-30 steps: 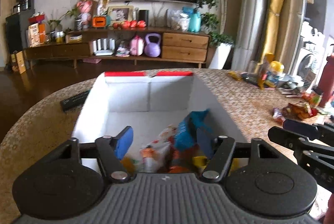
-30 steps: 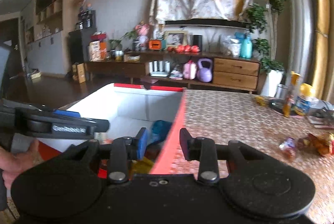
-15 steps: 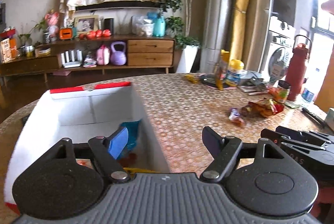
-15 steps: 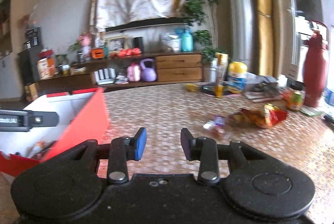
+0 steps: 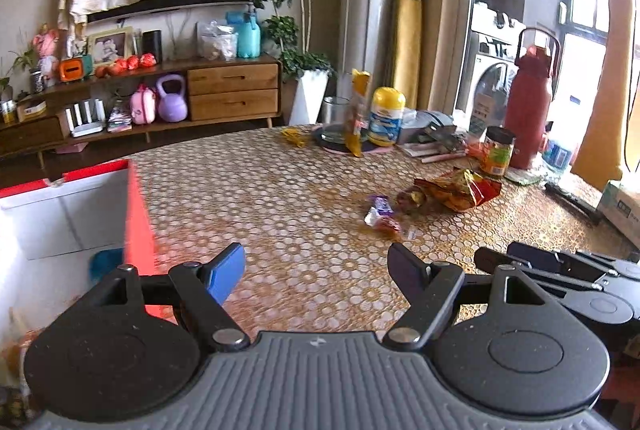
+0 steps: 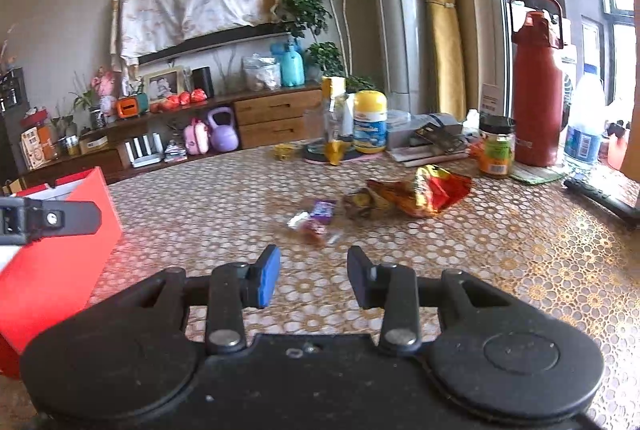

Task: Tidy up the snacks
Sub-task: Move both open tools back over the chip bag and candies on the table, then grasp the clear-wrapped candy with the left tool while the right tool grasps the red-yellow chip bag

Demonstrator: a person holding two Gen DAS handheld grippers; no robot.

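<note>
Both grippers face the loose snacks now, and this reads as the reach for the next pick. The left gripper (image 5: 316, 266) has its jaws spread wide with nothing between them, beside the red box (image 5: 138, 218) at the bench's (image 5: 260, 189) near-left. The right gripper (image 6: 312, 276) is empty too, jaws moderately apart, aimed at the small wrappers (image 6: 316, 220) lying ahead on the bench. Just behind them sits the crumpled chip bag (image 6: 416, 195). Next move, I'd judge: carry the right gripper forward and down, straddle one small wrapper, close gently, then bring it to the box.
</note>
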